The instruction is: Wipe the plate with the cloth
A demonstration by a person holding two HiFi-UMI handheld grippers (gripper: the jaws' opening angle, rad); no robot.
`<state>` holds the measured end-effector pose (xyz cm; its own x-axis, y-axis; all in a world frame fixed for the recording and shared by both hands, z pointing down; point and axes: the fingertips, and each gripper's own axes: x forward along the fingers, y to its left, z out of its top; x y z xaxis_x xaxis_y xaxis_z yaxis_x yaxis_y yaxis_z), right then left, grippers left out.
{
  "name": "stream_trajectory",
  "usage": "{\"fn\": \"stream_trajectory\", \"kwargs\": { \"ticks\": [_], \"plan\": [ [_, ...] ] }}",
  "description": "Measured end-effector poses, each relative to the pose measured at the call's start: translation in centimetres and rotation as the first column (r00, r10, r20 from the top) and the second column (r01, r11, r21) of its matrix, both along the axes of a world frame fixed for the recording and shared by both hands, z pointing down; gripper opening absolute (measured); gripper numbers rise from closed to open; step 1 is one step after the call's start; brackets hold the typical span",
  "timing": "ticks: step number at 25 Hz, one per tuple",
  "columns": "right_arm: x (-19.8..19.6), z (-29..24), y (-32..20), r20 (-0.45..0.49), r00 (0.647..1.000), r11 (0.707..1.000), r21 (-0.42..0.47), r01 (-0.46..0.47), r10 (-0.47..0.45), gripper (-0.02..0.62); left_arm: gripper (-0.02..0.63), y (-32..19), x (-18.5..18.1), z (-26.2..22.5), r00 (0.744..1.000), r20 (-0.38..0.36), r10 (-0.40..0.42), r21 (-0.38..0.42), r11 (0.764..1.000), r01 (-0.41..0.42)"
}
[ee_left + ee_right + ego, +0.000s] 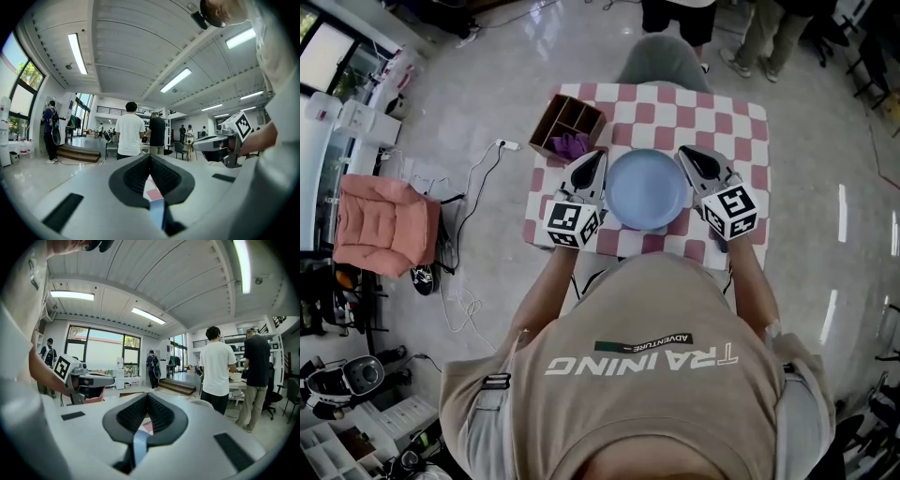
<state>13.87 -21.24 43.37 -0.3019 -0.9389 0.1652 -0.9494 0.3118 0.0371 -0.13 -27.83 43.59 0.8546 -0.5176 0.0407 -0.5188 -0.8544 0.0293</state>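
Plate point(647, 187) on checked table point(727, 122); left gripper point(600, 155) and right gripper point(682, 152) flank it, jaws together, nothing held. Cloth point(570, 144) in box point(581, 111) beyond plate's left; we need wide jaws, a deep pinch.

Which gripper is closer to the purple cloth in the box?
Left. The left gripper points close beside the cloth; the right gripper is on the far side of the plate from it.

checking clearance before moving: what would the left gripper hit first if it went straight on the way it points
Nothing near, it seems: the left gripper points level above the table, passing just right of the brown box. First in line are probably the standing people far across the room.
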Motion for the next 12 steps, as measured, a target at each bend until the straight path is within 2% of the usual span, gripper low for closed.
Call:
{"fn": "stream_trajectory", "kwargs": {
  "ticks": [12],
  "plan": [
    [1.0,1.7,0.8,0.014,0.999,0.998,-0.044,-0.04,0.04,0.018,0.015,0.9,0.8,3.0,0.997,0.059,0.052,-0.046,0.998,-0.049]
  ]
}}
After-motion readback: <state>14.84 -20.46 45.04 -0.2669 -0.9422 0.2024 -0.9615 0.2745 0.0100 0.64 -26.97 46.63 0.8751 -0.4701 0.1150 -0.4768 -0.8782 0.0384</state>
